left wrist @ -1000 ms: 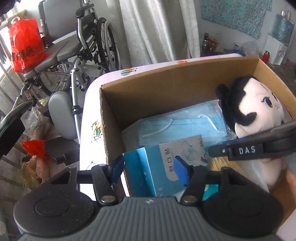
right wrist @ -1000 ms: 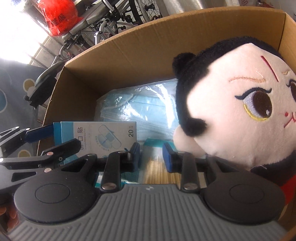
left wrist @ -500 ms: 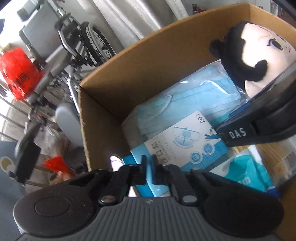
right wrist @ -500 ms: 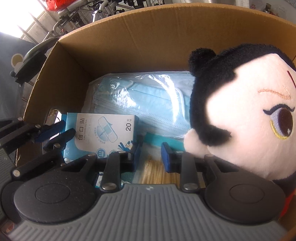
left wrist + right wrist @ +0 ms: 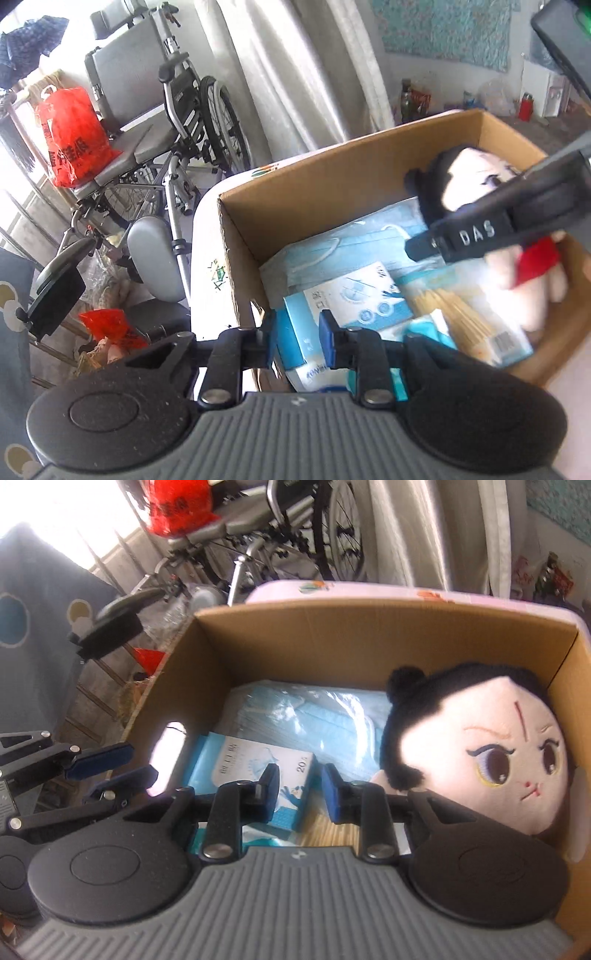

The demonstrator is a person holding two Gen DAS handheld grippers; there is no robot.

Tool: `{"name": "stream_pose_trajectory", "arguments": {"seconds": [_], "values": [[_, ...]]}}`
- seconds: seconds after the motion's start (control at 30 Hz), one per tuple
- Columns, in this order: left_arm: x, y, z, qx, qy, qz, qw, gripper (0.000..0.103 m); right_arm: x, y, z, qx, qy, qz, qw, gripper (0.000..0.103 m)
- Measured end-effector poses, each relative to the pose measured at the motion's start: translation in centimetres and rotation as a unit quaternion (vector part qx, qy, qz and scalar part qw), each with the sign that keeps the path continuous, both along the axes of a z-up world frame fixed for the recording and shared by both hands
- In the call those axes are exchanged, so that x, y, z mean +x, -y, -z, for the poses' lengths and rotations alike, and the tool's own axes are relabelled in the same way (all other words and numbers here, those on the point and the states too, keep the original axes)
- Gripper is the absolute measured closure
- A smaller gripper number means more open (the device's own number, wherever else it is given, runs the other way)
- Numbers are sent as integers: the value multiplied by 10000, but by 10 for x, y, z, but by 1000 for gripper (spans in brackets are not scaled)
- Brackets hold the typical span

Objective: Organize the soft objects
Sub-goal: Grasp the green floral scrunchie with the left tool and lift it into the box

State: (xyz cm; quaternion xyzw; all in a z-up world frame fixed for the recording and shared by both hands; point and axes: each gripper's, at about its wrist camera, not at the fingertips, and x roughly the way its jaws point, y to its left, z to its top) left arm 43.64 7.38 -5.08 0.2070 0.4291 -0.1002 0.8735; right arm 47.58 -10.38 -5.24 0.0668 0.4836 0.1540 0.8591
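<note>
**Both tools hovered over a packed box**

The brown cardboard box [image 5: 362,635] sat on the white tabletop [image 5: 207,266], already well filled. At its right end leaned the black-haired plush doll with the cream face [image 5: 498,753], propped against the right wall. A clear-wrapped stack of pale blue face masks [image 5: 314,716] lay flat toward the far wall, and in front of it rested the small blue-and-white plaster carton [image 5: 251,760], next to a bag of thin wooden sticks [image 5: 454,314].

The left tool [image 5: 297,328] hung at the near-left corner with its blue pads apart, empty; the carton's end showed between them, but whether they touched it I could not tell. The right tool [image 5: 297,788] hovered above the middle of the box, jaws likewise parted and holding nothing.

Handling, by my reading: the doll looked light and squashy, so a pinch on the body or arm should hold better than one on the round head. The mask pack's film looked slippery and floppy; taking an edge would suit it. The carton looked light but crushable, best gripped across its narrow sides.
</note>
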Motion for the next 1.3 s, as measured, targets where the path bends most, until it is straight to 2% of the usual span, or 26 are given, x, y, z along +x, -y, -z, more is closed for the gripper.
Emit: {"name": "stream_pose_trajectory", "arguments": {"seconds": [0.1,0.2,0.23,0.3,0.33,0.37,0.4,0.43,0.57,0.63,0.67,0.7,0.73,0.77,0.8,0.87,0.9,0.93,0.97,1.0,1.03,1.07,1.13,1.3], "values": [[-52,-16,-26,-470,149,155,9987,76,-45,20,-37,243,437,-254,9984,74],[-103,-28,-30,-1120,-131,146,9935,76,-89,39,-52,333,506,-406,9973,72],[-122,-28,-24,-1337,-322,180,9903,76,-102,45,-53,445,449,-478,9969,72],[-152,-20,-4,-1510,-668,456,9852,75,-136,62,-54,641,334,-492,9962,70],[-162,-15,8,-1590,-877,512,9820,75,-156,70,-53,647,323,-348,9968,65],[-169,-11,20,-1713,-1135,521,9773,75,-179,76,-47,580,353,-153,9976,55],[-177,-5,35,-1857,-1399,513,9712,75,-195,77,-37,554,376,-90,9977,53],[-182,0,45,-1902,-1498,562,9686,75,-206,79,-28,581,316,-99,9978,50],[-196,24,70,-1622,-1461,934,9714,71,-233,81,31,890,-481,57,9949,49],[-195,26,80,-1630,-1588,760,9708,71,-247,82,44,849,-397,310,9951,49],[-192,26,85,-1608,-1593,621,9721,67,-251,82,48,902,-364,313,9948,49],[-190,27,86,-1464,-1500,562,9762,58,-254,81,53,1014,-380,276,9937,48],[-191,28,87,-1302,-1377,582,9802,56,-255,80,59,1103,-474,242,9925,46],[-191,29,87,-1186,-1278,638,9826,58,-255,77,66,1124,-613,190,9916,44],[-190,29,88,-1179,-1280,641,9826,66,-255,76,71,1108,-689,193,9913,44],[-185,26,93,-1467,-1494,529,9764,83,-248,67,83,1023,-845,146,9910,42],[-184,27,96,-1497,-1578,528,9746,89,-249,64,84,1029,-737,84,9919,43],[-184,28,99,-1448,-1624,557,9745,90,-249,60,86,916,-670,-7,9935,48],[-186,30,101,-1363,-1452,576,9783,92,-250,54,86,710,-604,-96,9956,65],[-187,31,102,-1266,-1376,596,9806,93,-250,50,86,564,-607,-150,9964,77],[-189,32,101,-1236,-1333,628,9813,93,-250,49,87,681,-635,-163,9955,86],[-190,32,99,-1313,-1315,625,9806,93,-249,48,87,823,-675,-129,9942,89],[-192,30,93,-1465,-1291,688,9783,93,-248,47,86,761,-598,-66,9953,89],[-206,31,55,-1328,-764,1032,9828,93,-248,48,61,1066,-276,18,9939,89]]}}
